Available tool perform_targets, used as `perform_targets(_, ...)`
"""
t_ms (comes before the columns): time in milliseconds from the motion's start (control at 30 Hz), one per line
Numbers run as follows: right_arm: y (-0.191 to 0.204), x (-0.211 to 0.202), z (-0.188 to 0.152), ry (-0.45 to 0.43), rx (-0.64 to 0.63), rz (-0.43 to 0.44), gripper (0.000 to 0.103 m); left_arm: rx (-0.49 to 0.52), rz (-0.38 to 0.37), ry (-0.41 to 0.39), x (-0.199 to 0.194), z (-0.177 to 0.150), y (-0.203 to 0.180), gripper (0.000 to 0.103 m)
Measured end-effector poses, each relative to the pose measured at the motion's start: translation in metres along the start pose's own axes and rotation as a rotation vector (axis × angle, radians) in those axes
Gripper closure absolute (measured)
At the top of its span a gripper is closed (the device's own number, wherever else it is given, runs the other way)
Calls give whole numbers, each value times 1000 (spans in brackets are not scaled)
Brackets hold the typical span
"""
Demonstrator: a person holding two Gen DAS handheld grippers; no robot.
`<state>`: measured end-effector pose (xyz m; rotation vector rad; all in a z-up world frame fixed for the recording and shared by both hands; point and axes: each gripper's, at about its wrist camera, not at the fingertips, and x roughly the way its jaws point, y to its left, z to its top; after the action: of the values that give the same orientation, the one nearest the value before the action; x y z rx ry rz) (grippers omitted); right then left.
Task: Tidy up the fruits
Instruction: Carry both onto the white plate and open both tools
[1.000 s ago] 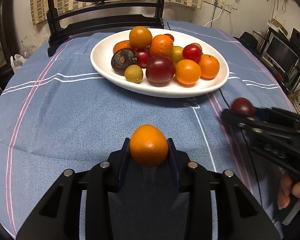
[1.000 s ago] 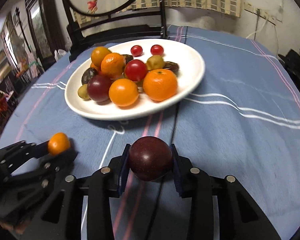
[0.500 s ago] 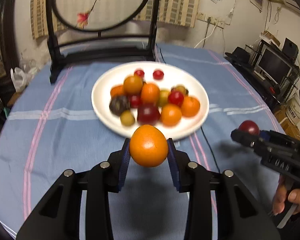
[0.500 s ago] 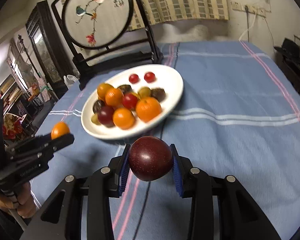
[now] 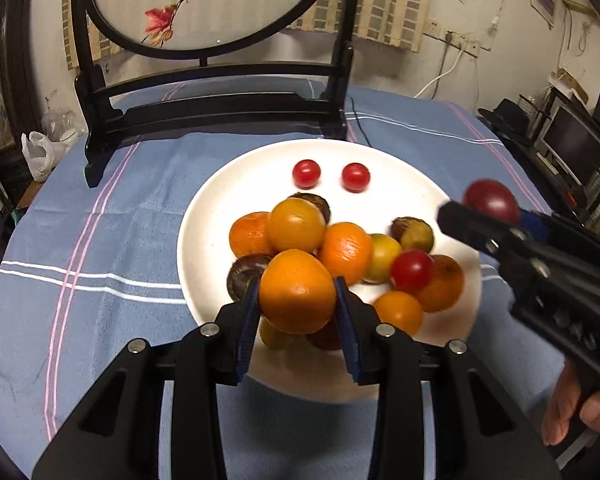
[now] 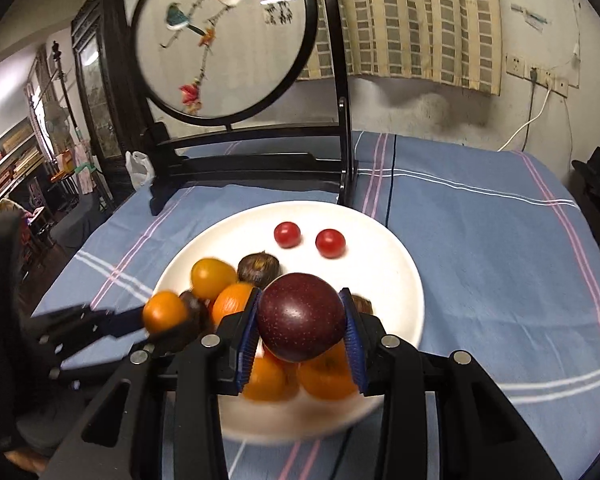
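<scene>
So the biggest thing here is the round table with a blue striped tablecloth (image 5: 112, 208), and at the far side sits a dark wooden stand (image 5: 216, 96) holding a round painted screen (image 6: 224, 36) with birds and a branch on it. In the middle of the cloth there's a white plate (image 5: 204, 216) loaded with fruit: a pile of oranges, yellowish ones and dark ones toward the near side, plus two cherry tomatoes (image 5: 306, 172) sitting apart from the heap on the far side of the plate.

The left gripper (image 5: 297, 312) is over the near edge of the plate, fingers closed snugly around an orange (image 5: 297, 291), blue pads pressing both sides. The right gripper (image 6: 302, 328) is just to the right of it, also above the plate's near half, clamped on a dark red plum (image 6: 301, 316) that fills the gap between its pads. Both fruits are held up in the air above the pile, not touching it as far as I can tell.
</scene>
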<state>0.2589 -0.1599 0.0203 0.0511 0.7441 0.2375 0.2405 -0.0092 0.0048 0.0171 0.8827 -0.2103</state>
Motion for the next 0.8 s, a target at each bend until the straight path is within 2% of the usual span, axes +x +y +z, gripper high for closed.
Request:
perform_targets(267, -8, 49, 7, 68, 63, -3, 63, -3, 14, 6, 16, 9, -1, 68)
perform_targets(333, -10, 50, 5, 62, 82, 4, 36, -12, 26, 4, 17, 12, -1, 67)
perform_targets(400, -12, 44, 4, 34, 93, 2, 34, -36, 53, 1, 17, 15, 2, 46)
perform_targets(467, -13, 37, 2, 23, 95, 14, 34, -46, 55, -10, 14, 15, 4, 36)
perform_targets(800, -24, -11, -27, -4, 158, 49, 31, -10, 40, -28, -19, -1, -12, 25)
